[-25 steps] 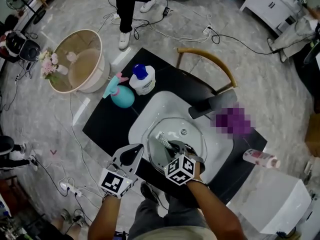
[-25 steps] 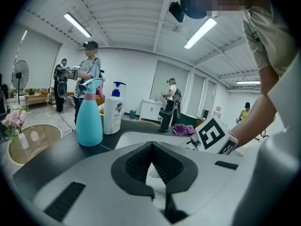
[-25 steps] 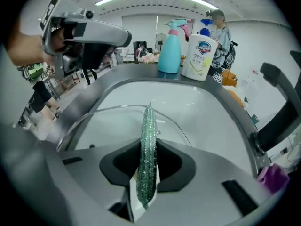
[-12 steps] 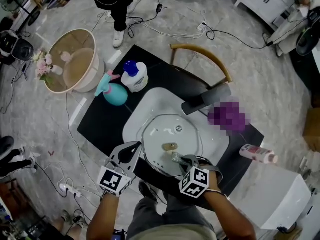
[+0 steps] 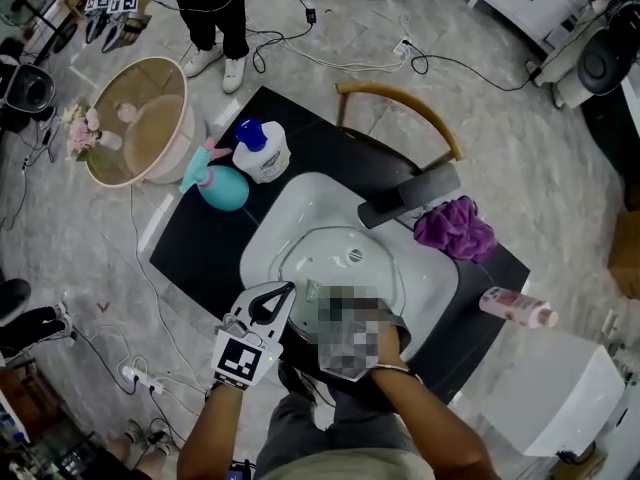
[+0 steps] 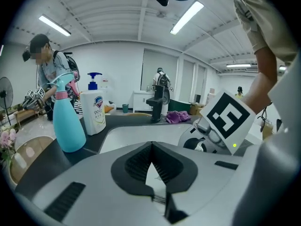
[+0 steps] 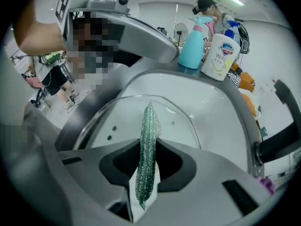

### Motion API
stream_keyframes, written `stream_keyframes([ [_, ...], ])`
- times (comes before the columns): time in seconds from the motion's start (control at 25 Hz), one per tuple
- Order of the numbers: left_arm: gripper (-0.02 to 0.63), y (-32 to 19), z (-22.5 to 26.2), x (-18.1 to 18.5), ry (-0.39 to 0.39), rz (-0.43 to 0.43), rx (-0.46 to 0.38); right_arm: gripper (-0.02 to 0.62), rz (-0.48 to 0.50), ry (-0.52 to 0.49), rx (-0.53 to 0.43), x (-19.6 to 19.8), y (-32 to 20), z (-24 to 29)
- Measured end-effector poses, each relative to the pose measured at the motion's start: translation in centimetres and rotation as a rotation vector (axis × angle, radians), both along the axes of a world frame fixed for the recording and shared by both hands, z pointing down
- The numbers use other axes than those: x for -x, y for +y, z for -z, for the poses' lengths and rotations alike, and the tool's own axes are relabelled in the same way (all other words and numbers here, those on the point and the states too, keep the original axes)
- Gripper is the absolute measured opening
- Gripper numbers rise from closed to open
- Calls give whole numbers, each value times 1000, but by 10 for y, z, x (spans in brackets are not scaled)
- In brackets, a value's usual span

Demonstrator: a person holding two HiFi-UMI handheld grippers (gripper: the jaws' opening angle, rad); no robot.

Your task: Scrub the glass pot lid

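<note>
I clamp glass pot lid steady in left gripper; right gripper jaws pinch scouring pad jutting ahead to scrub.

Counting what's showing rn: 1 glass lid, 1 white sink w/ 1 black faucet, 1 green scrub pad. I'm seeing 2 grippers: left gripper, right gripper. Bottles are totaling 3: teal sprayer, white pump btl, pinkish btl. Also 1 purple cloth, 1 chair, 1 round tub, 1 flower bunch.
</note>
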State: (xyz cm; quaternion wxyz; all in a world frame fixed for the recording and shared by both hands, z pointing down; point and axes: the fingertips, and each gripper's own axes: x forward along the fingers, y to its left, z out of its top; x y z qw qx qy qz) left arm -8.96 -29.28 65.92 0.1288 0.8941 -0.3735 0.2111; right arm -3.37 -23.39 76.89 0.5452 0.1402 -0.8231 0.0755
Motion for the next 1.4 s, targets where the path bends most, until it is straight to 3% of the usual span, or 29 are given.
stream_keyframes([
  [0.16,12,-7,-8,-10,-8,-13,22,87,-26,84,14,-46,-5,-19],
  [0.36,12,-16,-21,-25,-11,-42,52,87,-40,121,101,-87,27,-9],
  [0.48,12,-20,-27,-31,-14,-49,66,87,16,87,112,-75,54,10],
  [0.64,12,-26,-29,-32,-18,-43,72,89,80,-3,92,-31,65,27],
  [0.84,12,-36,-21,-17,-27,6,58,91,78,-40,60,9,21,9],
  [1.0,12,-40,-13,-2,-18,45,46,91,41,-18,19,17,-31,-18],
  [1.2,12,-33,-8,4,4,56,50,91,-59,60,-24,-14,-82,-49],
  [1.4,12,-27,-16,8,13,57,77,91,-97,176,12,-70,-80,-65],
])
